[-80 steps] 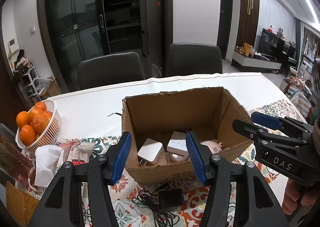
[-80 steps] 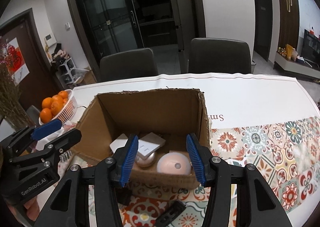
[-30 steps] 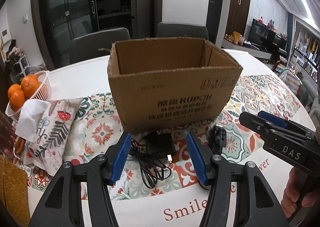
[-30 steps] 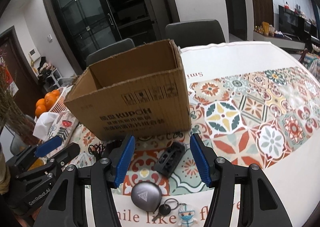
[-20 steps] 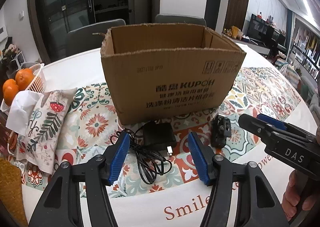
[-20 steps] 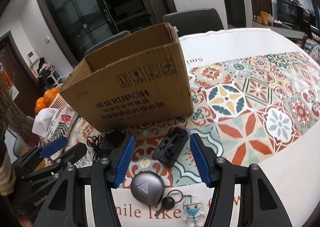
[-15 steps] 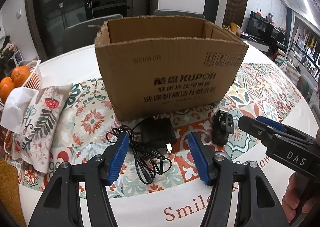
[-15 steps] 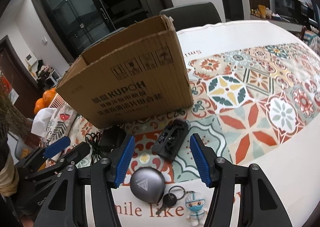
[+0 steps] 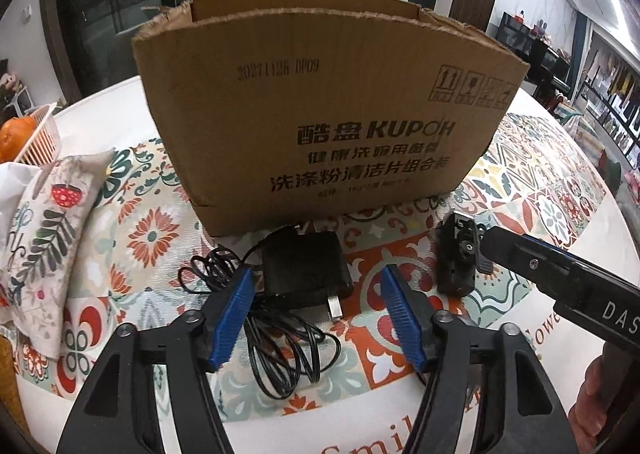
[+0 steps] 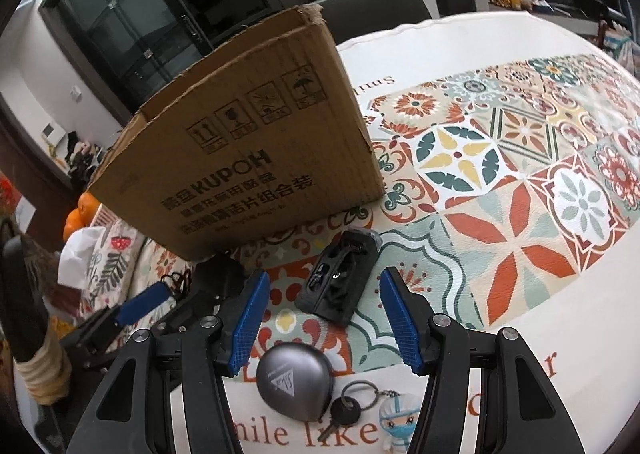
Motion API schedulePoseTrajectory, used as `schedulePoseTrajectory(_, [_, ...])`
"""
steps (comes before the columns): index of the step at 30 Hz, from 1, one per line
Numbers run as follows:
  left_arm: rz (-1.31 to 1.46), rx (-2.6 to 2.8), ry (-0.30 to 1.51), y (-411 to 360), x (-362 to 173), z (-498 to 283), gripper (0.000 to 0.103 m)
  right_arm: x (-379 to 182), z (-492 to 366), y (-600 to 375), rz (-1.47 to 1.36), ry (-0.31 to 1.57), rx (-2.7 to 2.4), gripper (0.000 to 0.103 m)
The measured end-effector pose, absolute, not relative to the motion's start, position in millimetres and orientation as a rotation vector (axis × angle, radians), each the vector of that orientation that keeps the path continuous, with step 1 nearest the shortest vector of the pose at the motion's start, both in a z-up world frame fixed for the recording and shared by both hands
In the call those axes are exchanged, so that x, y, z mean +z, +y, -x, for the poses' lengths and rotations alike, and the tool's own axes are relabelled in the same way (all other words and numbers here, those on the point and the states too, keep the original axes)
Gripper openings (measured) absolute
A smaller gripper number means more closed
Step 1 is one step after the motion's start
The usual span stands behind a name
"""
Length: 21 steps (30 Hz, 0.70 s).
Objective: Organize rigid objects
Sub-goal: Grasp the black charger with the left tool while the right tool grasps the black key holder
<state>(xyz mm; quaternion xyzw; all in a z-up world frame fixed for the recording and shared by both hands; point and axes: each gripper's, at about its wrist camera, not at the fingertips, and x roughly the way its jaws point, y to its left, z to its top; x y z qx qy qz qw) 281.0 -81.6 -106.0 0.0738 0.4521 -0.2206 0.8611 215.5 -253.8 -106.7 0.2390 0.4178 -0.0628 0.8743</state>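
Both pairs of fingers stood spread apart and gripped nothing. On the left gripper [image 9: 316, 318], the blue-padded fingers [image 9: 232, 318] hung low over the table [image 9: 560, 354], straddling the near end of a black power adapter [image 9: 304, 270] whose thin cable [image 9: 280, 350] lay in loose coils beneath and between them. The adapter sat just in front of the cardboard box [image 9: 320, 106], close to its printed front wall, and its metal plug prong pointed toward the camera.

On the right gripper [image 10: 324, 318], the fingers [image 10: 248, 318] were likewise released, framing a black plastic clip-like part [image 10: 340, 282] that lay flat on the patterned tablecloth [image 10: 500, 214], just in front of the box's right corner. From the left wrist view the same part [image 9: 460, 262] appeared to the right of the adapter, with the tip of the right gripper just beside it; whether they touched could not be told.

Nearer the camera in the right wrist view, a rounded grey case [image 10: 294, 378] rested on the table between the finger bases, and beside it lay a key [image 10: 344, 414] on a ring with a small figure charm [image 10: 400, 422]. At the left edge of the table stood a white basket [image 9: 38, 134] of oranges [image 9: 16, 130], with a floral cloth pouch [image 9: 44, 230] next to it.
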Motion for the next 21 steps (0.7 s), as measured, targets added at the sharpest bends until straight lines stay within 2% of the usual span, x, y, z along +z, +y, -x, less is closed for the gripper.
schedulePoseTrajectory(21, [-0.140, -0.358, 0.999, -87, -132, -309, 0.067, -143, -253, -252, -0.529, 1.001, -0.212, 0.058])
